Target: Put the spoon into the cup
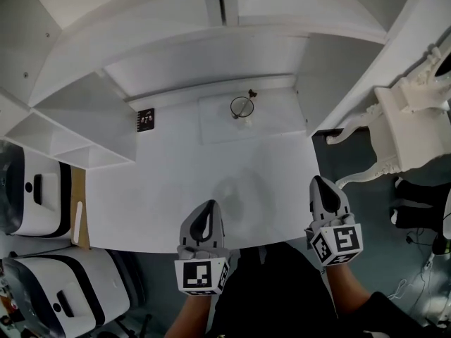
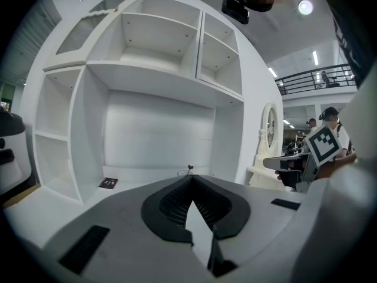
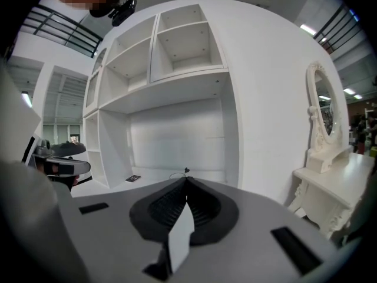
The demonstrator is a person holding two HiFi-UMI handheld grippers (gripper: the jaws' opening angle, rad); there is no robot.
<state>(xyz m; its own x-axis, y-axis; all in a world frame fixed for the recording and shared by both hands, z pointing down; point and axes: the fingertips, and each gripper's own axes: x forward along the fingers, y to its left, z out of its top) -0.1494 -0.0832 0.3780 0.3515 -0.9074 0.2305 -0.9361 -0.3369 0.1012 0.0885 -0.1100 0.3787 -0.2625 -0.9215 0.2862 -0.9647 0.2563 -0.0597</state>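
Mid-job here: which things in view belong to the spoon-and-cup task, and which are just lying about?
Job: cup at the back of the desk; spoon, its dark end showing at the cup's rim; left hand-held gripper and right hand-held gripper, both shut and empty.

Lying about: small black card on the desk; white appliances on the left; ornate white table on the right.

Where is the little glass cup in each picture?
Head view: the cup is in the upper middle, at the back of the desk.
Left gripper view: the cup is tiny, just below the middle of the picture.
Right gripper view: the cup is tiny, just below the middle of the picture.
Shared landmark: the small black card lies left of the cup in every view.
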